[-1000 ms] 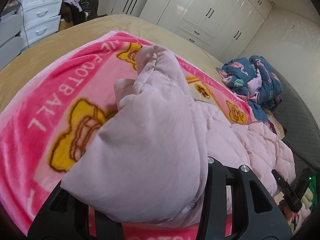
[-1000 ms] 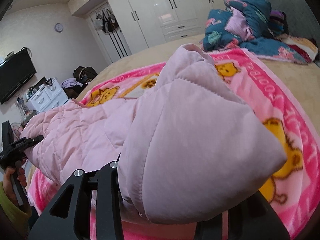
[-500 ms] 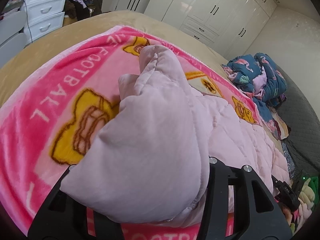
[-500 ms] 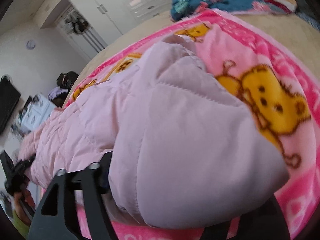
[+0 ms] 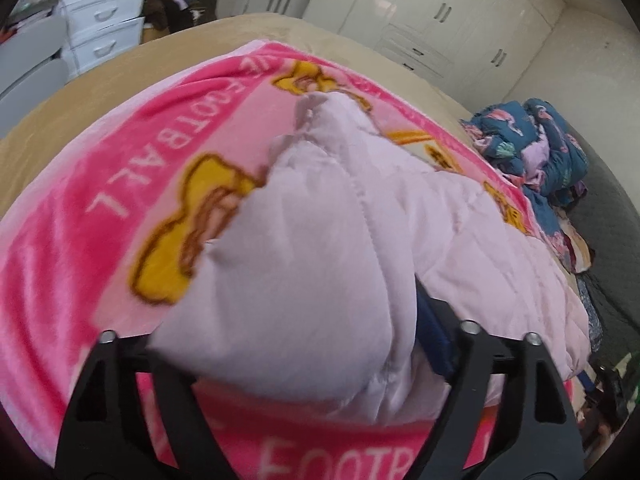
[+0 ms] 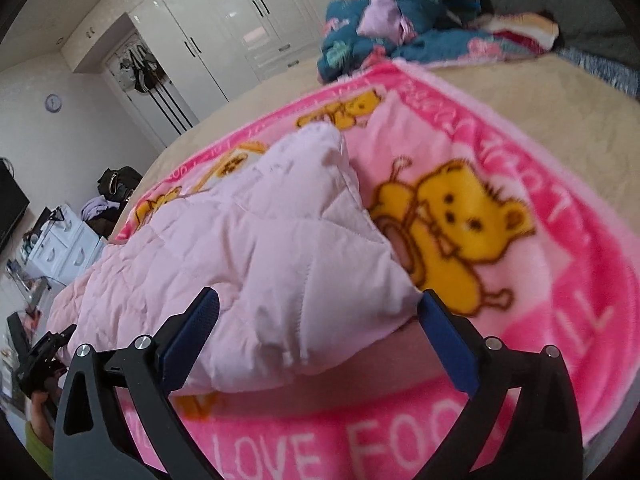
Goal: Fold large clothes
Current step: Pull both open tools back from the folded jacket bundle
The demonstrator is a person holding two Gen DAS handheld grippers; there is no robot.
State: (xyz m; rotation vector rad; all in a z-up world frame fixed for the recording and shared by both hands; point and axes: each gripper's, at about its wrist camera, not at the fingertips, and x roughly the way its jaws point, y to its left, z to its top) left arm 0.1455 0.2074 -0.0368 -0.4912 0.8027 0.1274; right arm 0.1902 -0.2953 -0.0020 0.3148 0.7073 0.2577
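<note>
A pale pink quilted jacket (image 5: 460,232) lies across a pink bear-print blanket (image 5: 80,240) on the bed. In the left wrist view one puffy end of the jacket rests between the fingers of my left gripper (image 5: 288,324). Its jaws are opening, and the blue right pad (image 5: 434,340) stands at the fabric's edge. In the right wrist view the jacket's (image 6: 248,248) other end lies on the blanket (image 6: 560,264) between the wide-spread blue pads of my right gripper (image 6: 320,298). Those jaws are also opening and are clear of the cloth. The left gripper (image 6: 42,354) shows far left, held in a hand.
The blanket covers a beige bedspread (image 5: 100,88). A heap of blue patterned clothes (image 5: 536,148) sits at the bed's far side, (image 6: 384,12) in the right wrist view. White wardrobes (image 5: 440,20) line the back wall. White drawers (image 5: 100,28) stand left of the bed.
Both grippers' jaws have spread apart and let go of the jacket ends they held. The ends have sunk onto the blanket. The right gripper has drawn back and rolled.
</note>
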